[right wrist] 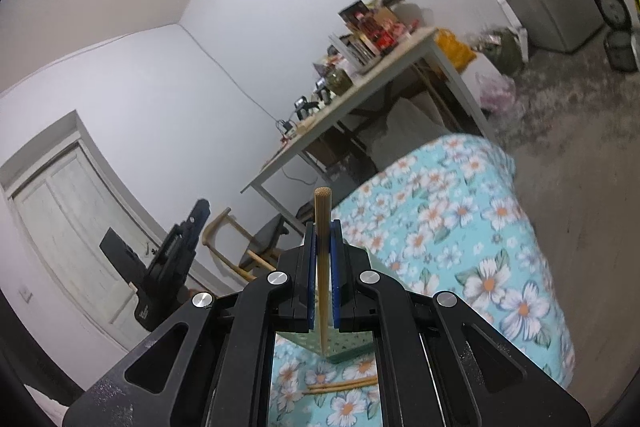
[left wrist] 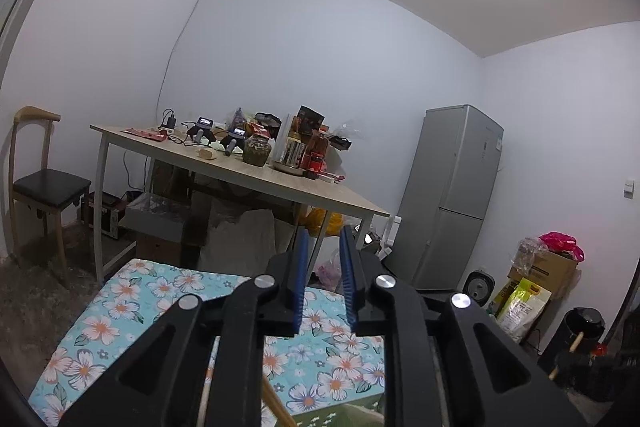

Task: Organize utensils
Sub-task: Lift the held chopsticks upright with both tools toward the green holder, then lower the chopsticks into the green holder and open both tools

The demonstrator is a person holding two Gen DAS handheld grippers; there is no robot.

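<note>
My right gripper is shut on a wooden chopstick that stands nearly upright between its blue pads, its round end sticking out above them. Under the jaws sits a pale green perforated holder on the floral tablecloth. Two more chopsticks lie flat on the cloth in front of the holder. My left gripper is open, and nothing is between its blue pads. Beneath it, chopstick ends and a corner of the green holder show. In the right wrist view the left gripper hangs off to the left.
Beyond the floral cloth stands a wooden table crowded with jars, boxes and cables. A grey fridge is at the right, with bags and boxes beside it. A chair stands at the left, and a white door behind.
</note>
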